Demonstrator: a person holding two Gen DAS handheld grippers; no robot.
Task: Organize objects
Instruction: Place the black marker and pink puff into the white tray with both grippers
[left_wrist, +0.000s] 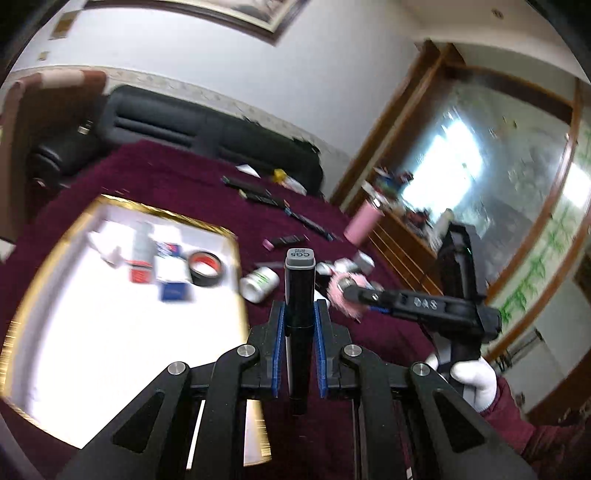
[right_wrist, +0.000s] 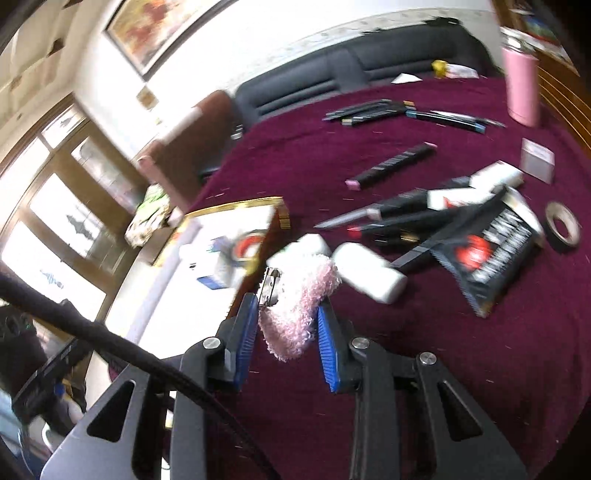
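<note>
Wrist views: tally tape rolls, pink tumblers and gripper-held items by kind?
tape rolls: 2, one in the tray at, one on the cloth at
pink tumbler: 1
marker in left gripper: 1
pink fluffy clip in right gripper: 1
Total: 5

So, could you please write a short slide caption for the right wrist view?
Right gripper shut on a fluffy pink hair clip above the maroon tablecloth, markers scattered beyond.
</note>
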